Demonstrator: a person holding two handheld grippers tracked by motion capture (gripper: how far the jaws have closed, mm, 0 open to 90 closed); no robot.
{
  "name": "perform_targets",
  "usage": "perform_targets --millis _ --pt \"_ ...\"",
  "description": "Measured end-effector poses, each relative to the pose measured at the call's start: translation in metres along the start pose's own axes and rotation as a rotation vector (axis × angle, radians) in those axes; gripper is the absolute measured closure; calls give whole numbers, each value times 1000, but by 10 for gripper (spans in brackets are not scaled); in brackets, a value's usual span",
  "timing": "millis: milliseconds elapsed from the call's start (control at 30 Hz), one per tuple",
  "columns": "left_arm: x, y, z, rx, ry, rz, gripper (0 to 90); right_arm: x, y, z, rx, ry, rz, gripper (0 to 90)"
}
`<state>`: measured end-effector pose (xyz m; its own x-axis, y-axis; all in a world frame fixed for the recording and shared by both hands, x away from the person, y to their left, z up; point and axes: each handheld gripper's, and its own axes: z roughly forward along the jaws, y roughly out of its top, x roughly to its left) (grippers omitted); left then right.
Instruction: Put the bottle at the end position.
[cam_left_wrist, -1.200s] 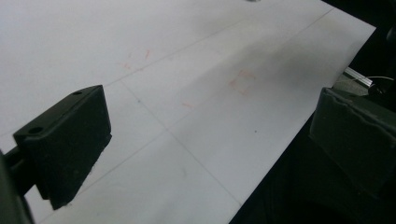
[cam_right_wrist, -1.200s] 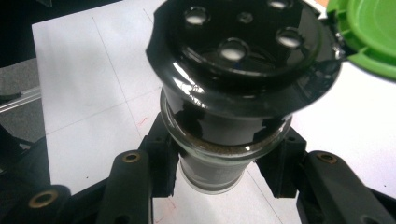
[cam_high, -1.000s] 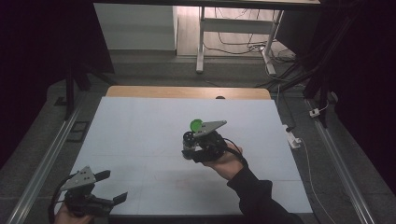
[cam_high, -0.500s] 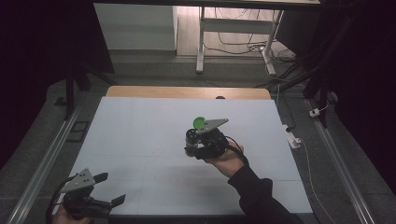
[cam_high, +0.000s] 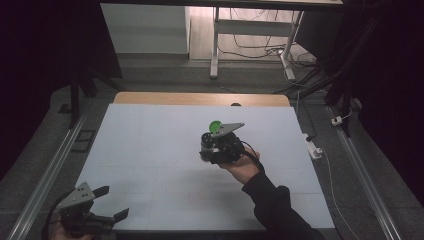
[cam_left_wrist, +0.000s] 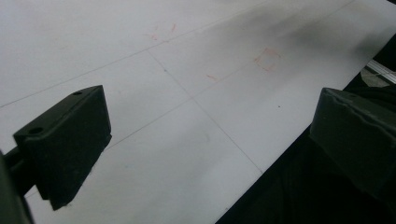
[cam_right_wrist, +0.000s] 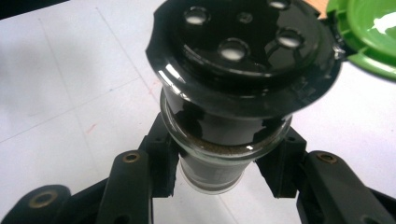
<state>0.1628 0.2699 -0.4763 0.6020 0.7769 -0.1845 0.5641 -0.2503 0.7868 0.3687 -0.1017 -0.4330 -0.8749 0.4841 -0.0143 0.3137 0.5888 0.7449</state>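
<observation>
Glass spice jar (cam_right_wrist: 219, 154) clamped in the right gripper (cam_right_wrist: 219, 186), upright, green lid (cam_right_wrist: 369, 32) flipped open; left gripper (cam_left_wrist: 205, 154) wide open, empty.

Bare white table (cam_high: 150, 150) lies open around the shaker jar (cam_high: 207, 142).

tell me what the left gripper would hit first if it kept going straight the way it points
Probably just the white table sheet. The left gripper has open jaws with nothing between them, and its view looks low across bare sheet near the table's edge. Depth is hard to judge.
</observation>
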Motion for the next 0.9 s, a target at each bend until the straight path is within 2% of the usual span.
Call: perform_targets --millis 233,433,667,900 --pt "1 -1 0 5 4 -2 0 -8 3 4 -10 -16 10 530" --pt "0 0 0 9 6 -1 0 -15 6 14 -2 -23 7 530" --pt "0 0 0 12 6 2 0 -22 8 32 16 -31 -14 530" --pt "0 0 1 16 6 4 0 -28 7 47 30 -37 -13 530"
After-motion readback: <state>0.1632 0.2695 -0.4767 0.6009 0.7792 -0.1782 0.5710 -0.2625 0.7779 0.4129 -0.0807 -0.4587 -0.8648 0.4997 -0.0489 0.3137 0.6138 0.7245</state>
